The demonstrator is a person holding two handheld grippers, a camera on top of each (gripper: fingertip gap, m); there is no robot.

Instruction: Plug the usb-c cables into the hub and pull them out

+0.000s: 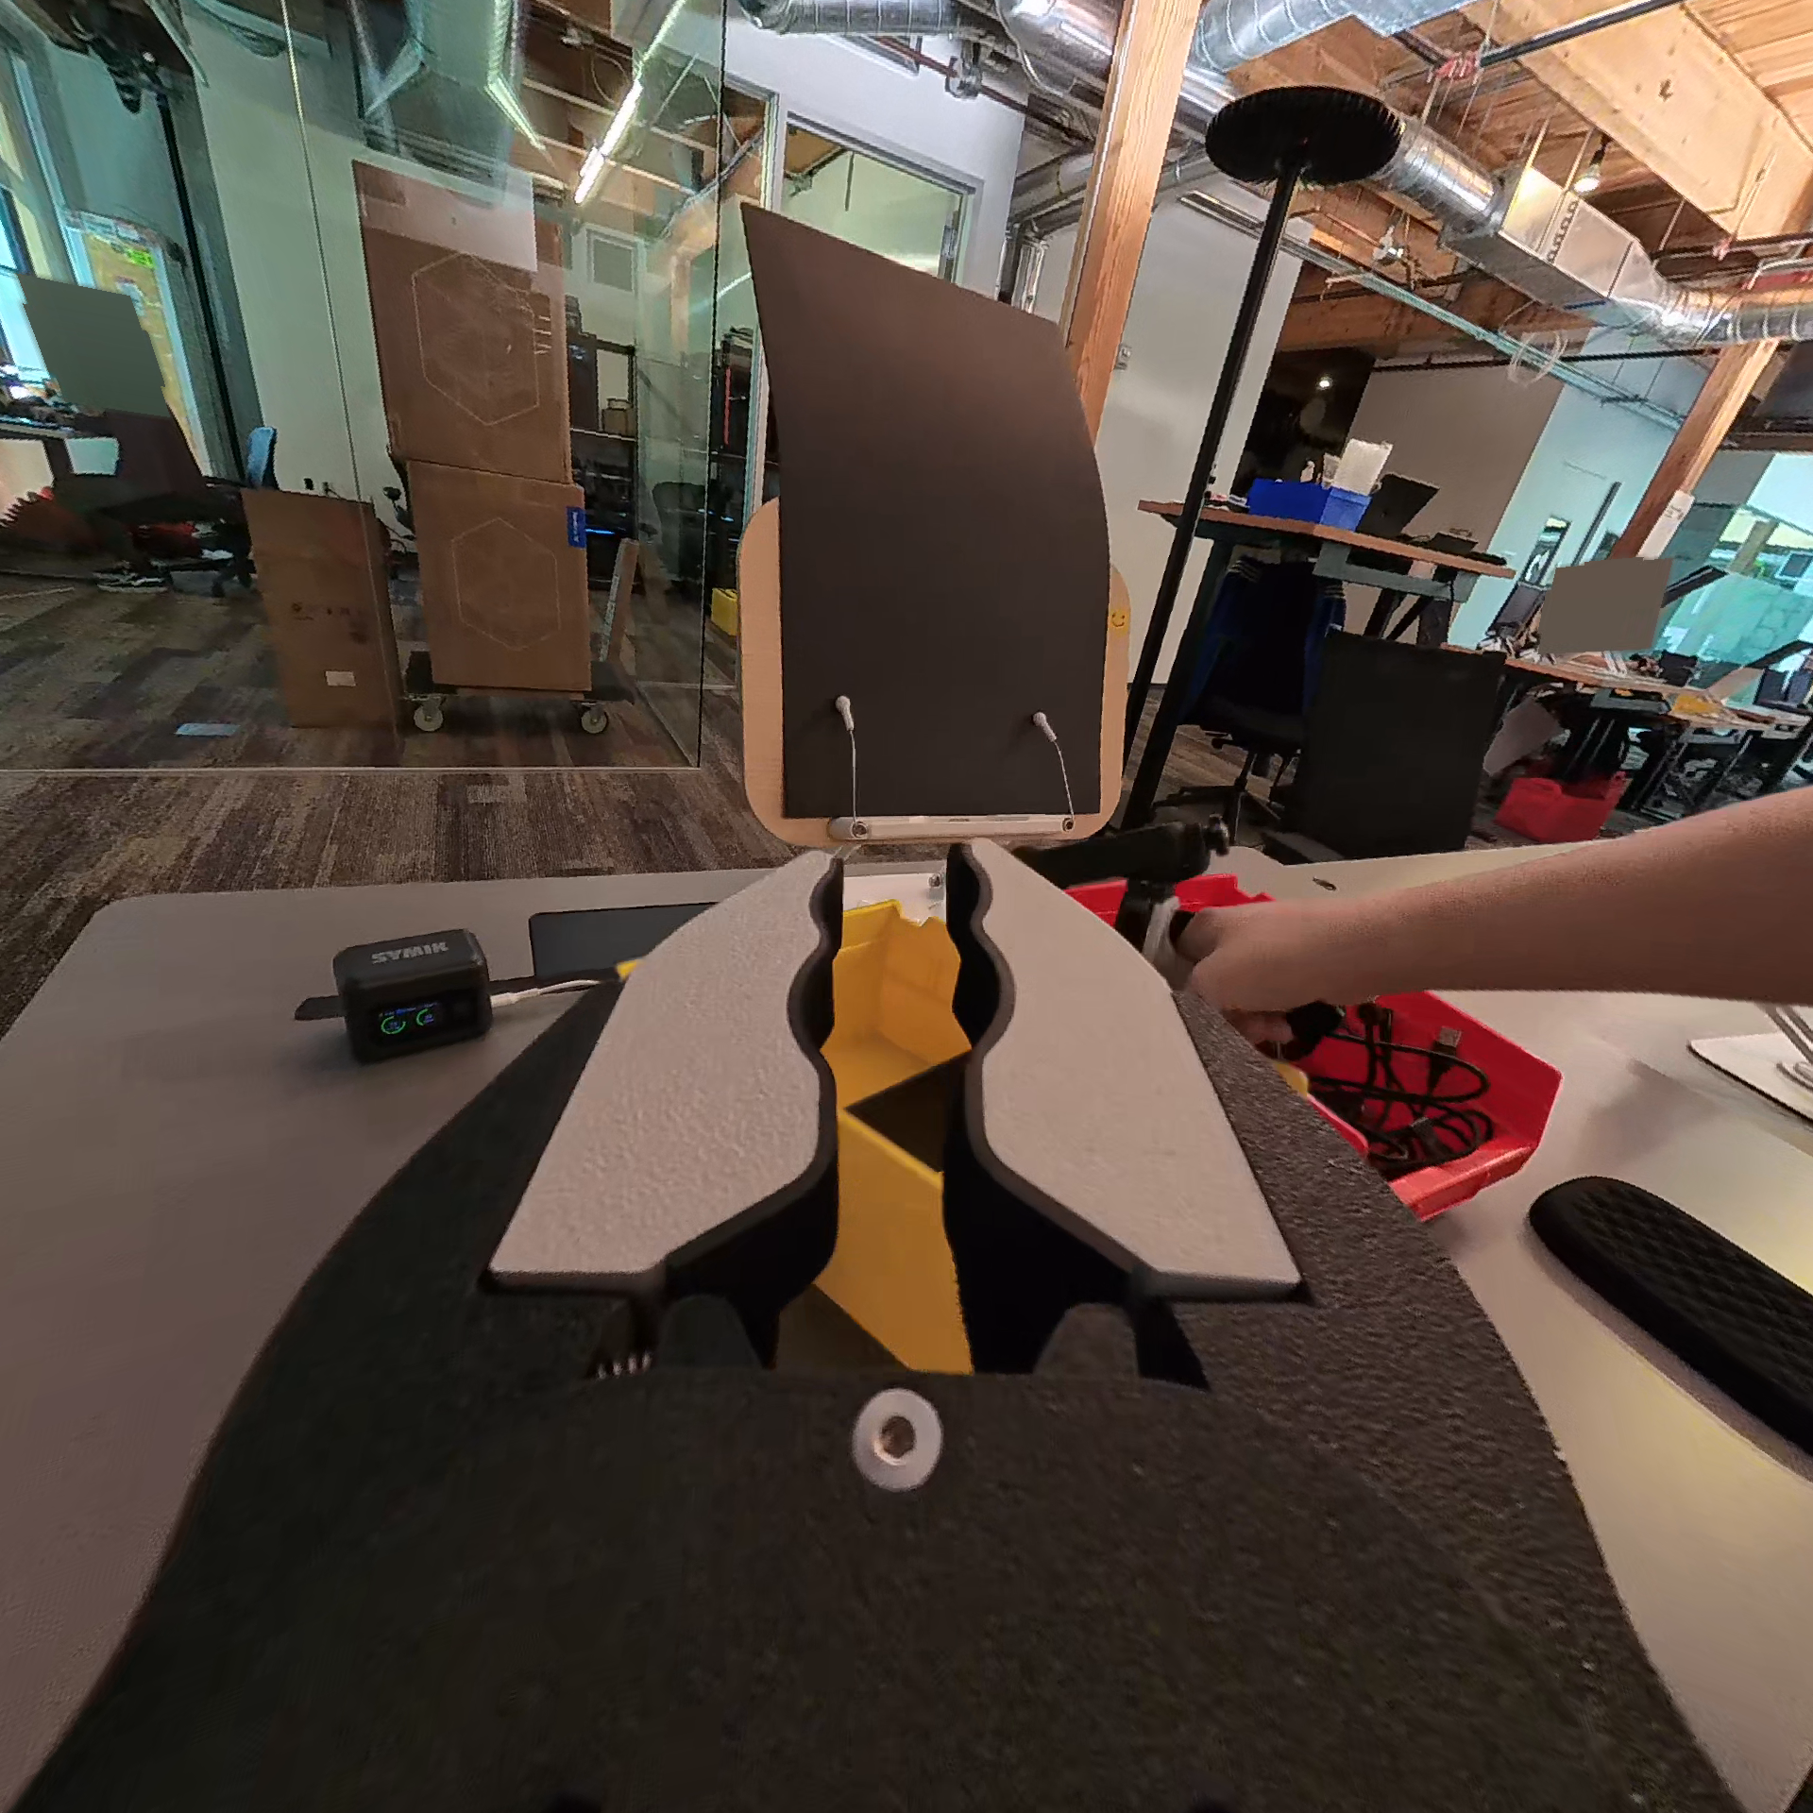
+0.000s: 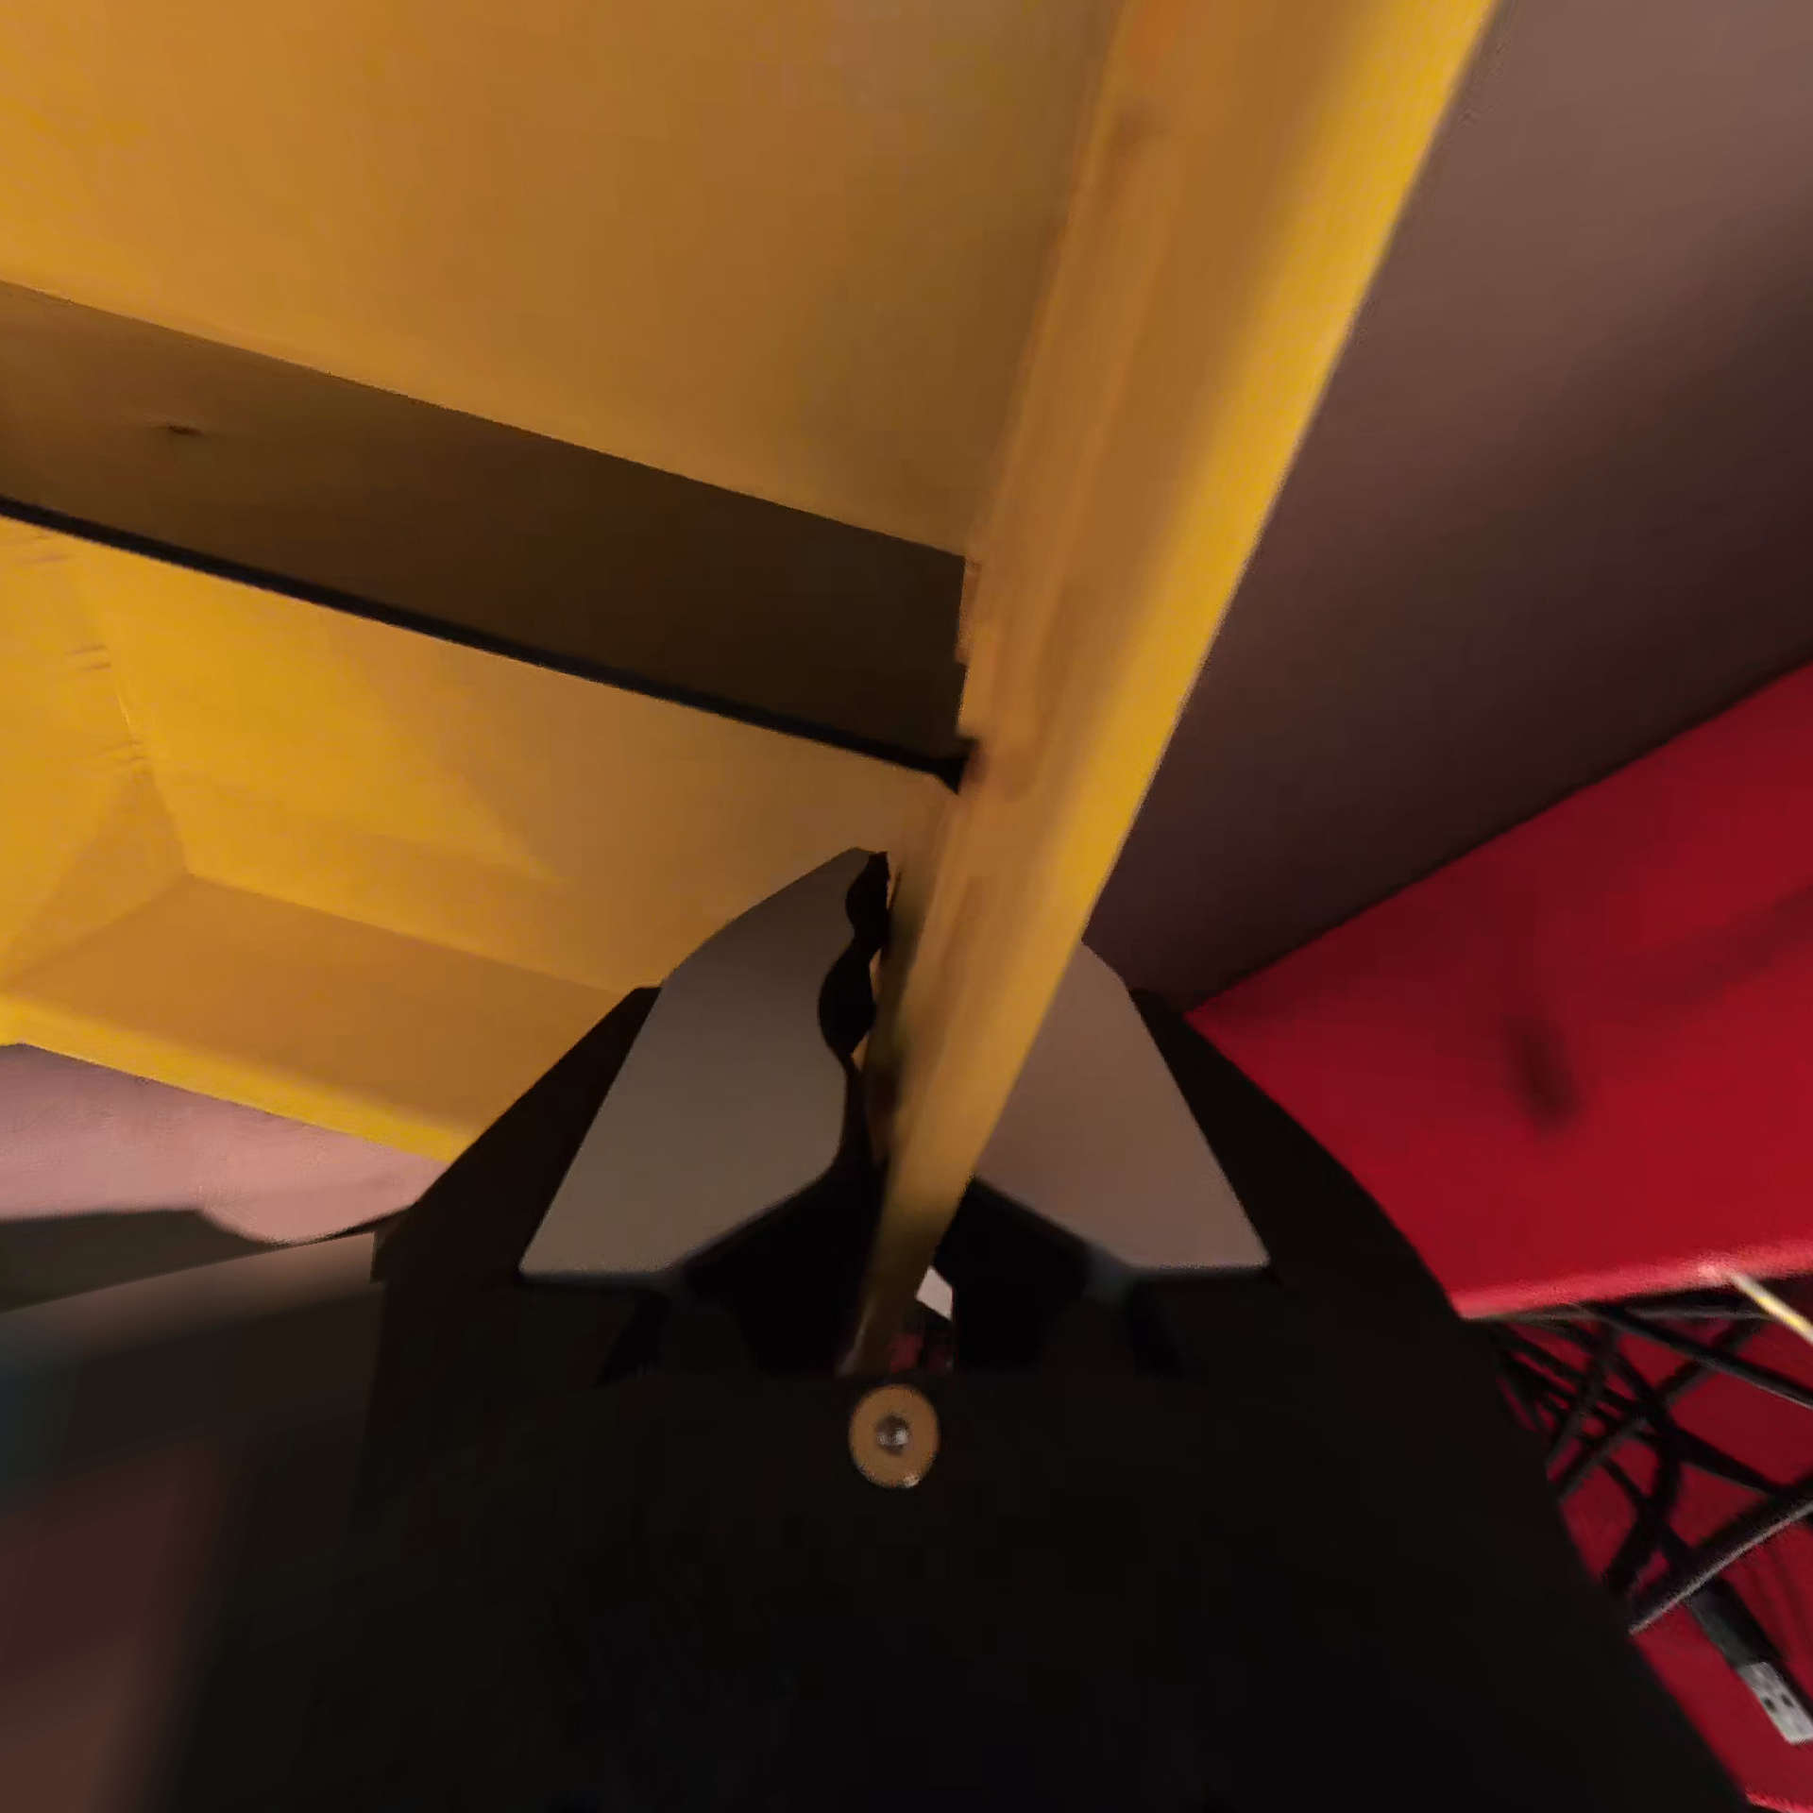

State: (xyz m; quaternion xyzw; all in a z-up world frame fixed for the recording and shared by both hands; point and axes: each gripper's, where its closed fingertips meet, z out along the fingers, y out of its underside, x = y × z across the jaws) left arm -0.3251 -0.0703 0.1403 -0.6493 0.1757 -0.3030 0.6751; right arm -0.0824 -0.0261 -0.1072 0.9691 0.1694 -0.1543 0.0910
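left tool (image 1: 898,991): fingers parted by a narrow gap, nothing between them; hangs over the yellow bin (image 1: 888,1099), pointing toward the far edge of the desk (image 1: 177,1128).
right tool (image 2: 888,1060): closed onto the side wall of the yellow bin (image 2: 1030,883); one finger inside the bin, one outside. View blurred.
cables (image 1: 1393,1079): black tangle lying in the red bin (image 1: 1511,1099), to the right of the yellow bin; also seen low right in the right wrist view (image 2: 1668,1530).
hub: slim pale bar (image 1: 961,826) at the foot of the upright black board (image 1: 932,510), straight ahead of the left tool, beyond the yellow bin; long axis runs left-right. Calling it the hub is my judgement.
white leads (image 1: 852,775): two thin ones run from the board down to the bar's ends.
key relation: cables lie just right of the right tool, so that hand is nearer; the bar is ahead and farther.
step: judged early, no black cable gripped yet.
other: small black box with lit screen (image 1: 412,993) on the desk at left.
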